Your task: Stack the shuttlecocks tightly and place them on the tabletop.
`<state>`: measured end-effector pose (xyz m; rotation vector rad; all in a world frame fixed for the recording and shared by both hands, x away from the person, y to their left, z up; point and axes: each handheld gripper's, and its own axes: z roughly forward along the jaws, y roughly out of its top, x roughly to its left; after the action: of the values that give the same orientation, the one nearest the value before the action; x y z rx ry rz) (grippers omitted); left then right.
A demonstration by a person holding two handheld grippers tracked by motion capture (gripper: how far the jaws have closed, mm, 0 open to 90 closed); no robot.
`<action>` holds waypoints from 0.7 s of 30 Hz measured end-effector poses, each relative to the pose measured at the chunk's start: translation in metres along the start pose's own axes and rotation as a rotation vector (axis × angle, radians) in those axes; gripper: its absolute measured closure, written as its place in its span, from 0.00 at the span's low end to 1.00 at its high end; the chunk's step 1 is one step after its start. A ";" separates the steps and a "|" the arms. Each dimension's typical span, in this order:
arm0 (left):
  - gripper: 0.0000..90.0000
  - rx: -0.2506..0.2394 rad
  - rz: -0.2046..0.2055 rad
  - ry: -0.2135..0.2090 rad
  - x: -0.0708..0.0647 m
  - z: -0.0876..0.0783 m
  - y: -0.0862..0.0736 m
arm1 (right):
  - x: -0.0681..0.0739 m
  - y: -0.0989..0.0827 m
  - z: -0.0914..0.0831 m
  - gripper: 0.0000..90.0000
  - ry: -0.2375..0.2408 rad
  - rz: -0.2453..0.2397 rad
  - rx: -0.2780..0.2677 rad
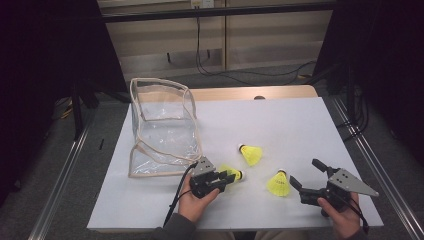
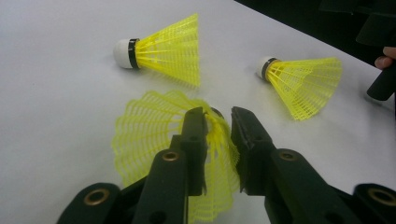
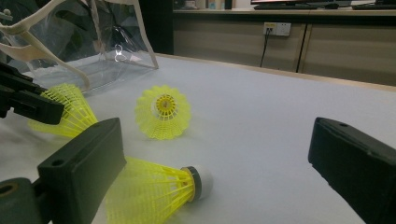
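My left gripper (image 2: 217,122) is pinching the mesh skirt of a yellow plastic shuttlecock (image 2: 154,135), its jaws narrow with the netting crumpling between them. In the high view that shuttlecock (image 1: 233,173) is lying on the white table (image 1: 280,120) just in front of my left gripper (image 1: 226,179), close to the near right corner of the bag.

My right gripper (image 1: 306,176) is resting near the table's front edge, its jaws spread wide and gripping nothing; a second yellow shuttlecock (image 3: 159,191) is lying just beyond them, its white cork pointing right in the right gripper view.

A third yellow shuttlecock (image 1: 251,154) is lying farther out, apart from the other two. That is making three shuttlecocks, all on the table.

One clear plastic zip bag with beige trim (image 1: 162,127) is standing open at the left, holding nothing that I can see.
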<state>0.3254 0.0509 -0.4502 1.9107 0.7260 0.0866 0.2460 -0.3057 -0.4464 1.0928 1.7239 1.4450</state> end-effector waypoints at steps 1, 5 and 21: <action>0.87 0.003 -0.001 0.002 0.000 0.001 0.000 | 0.000 0.000 0.000 0.03 -0.001 -0.001 0.000; 0.93 0.026 0.006 0.017 -0.002 0.001 0.002 | 0.000 0.000 -0.001 0.03 -0.002 0.002 -0.002; 0.98 -0.020 -0.017 0.064 -0.007 -0.004 0.025 | 0.000 0.000 -0.002 0.03 -0.001 0.005 -0.006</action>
<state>0.3294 0.0436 -0.4250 1.8894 0.7813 0.1447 0.2447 -0.3068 -0.4456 1.0953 1.7161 1.4520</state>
